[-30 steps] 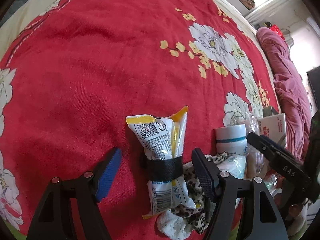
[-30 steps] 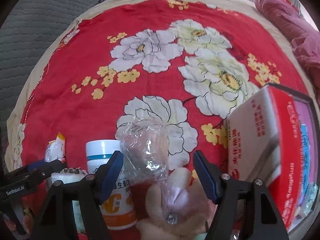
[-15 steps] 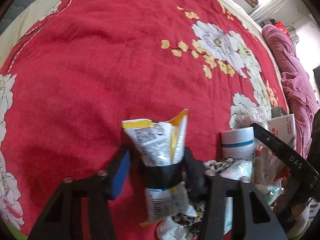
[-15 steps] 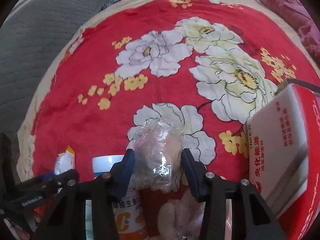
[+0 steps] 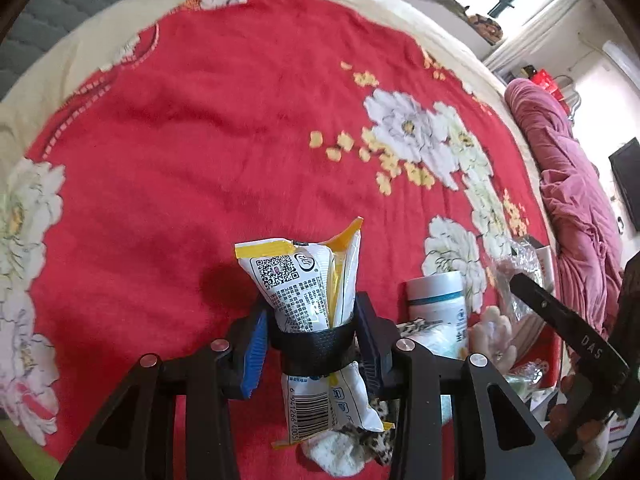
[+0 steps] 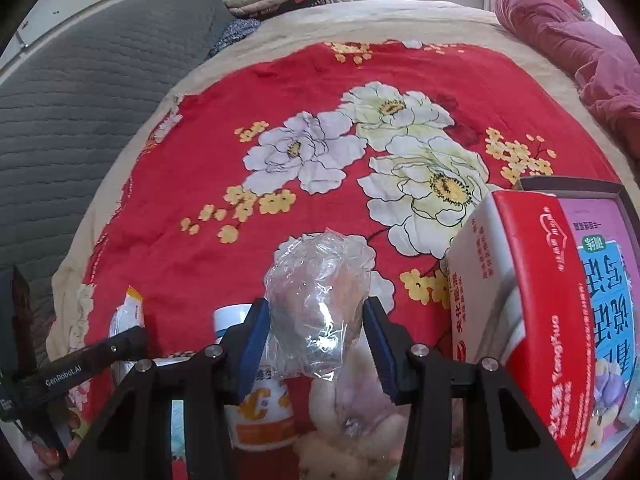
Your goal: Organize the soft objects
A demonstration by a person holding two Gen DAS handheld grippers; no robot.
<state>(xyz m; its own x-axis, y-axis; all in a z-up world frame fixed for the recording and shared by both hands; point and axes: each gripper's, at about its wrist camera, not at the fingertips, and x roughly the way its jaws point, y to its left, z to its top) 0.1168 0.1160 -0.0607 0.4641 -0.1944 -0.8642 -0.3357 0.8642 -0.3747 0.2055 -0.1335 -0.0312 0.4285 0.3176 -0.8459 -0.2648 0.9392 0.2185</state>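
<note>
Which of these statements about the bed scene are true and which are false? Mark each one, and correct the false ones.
1. The left claw grips a white and yellow packet at its black band. True.
2. The right claw is closed on the white bottle. False: it holds a clear plastic bag; the white bottle stands behind and beside it, ungripped.
3. The blanket is red with large white flowers. True.
4. A red and white carton sits to the right of the right claw. True.
5. The packet lies flat on the blanket, untouched. False: it stands upright between the left claw's pads.
</note>
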